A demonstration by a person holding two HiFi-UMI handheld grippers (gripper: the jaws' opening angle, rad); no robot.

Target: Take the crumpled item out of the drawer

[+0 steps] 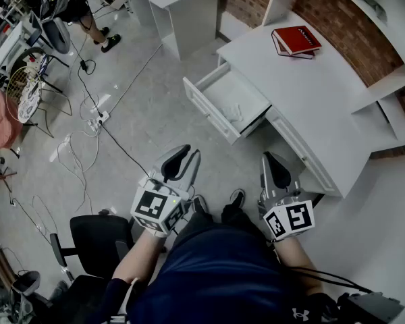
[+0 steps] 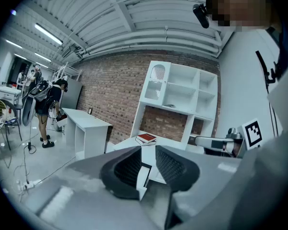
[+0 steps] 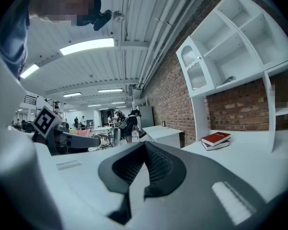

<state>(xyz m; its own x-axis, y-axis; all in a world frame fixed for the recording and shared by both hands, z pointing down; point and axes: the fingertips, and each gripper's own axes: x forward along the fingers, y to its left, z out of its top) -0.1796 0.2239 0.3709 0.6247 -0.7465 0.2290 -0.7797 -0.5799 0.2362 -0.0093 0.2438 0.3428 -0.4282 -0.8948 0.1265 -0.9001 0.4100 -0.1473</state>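
Left fingers (image 2: 127, 169): set apart, nothing clamped between them.
Right fingers (image 3: 161, 166): tips brought together, nothing held.
Left gripper (image 1: 189, 152): held near level in front of the person, pointed toward the drawer (image 1: 209, 110), well apart from it.
Right gripper (image 1: 273, 157): held near level beside the left one, close to the desk (image 1: 317, 100) edge, touching nothing.
Crumpled item (image 1: 237, 113): white, lying inside the open drawer, at the end nearer the desk; touched by neither gripper.
Drawer: pulled out from under the desk top, front panel turned toward the floor space.
Desk: white, set against a brick wall (image 2: 110, 92).
Books (image 1: 295, 40): red, two stacked flat on the desk top, well apart from the drawer.
Shelf unit (image 2: 180, 97): white, mounted above the desk.
Chair (image 1: 98, 238): black, placed at the person's left.
Cables (image 1: 88, 123): spread over the grey floor, left of the drawer.
Second table (image 2: 86, 123): white, further along the wall; a person is seen standing beside it in the left gripper view.
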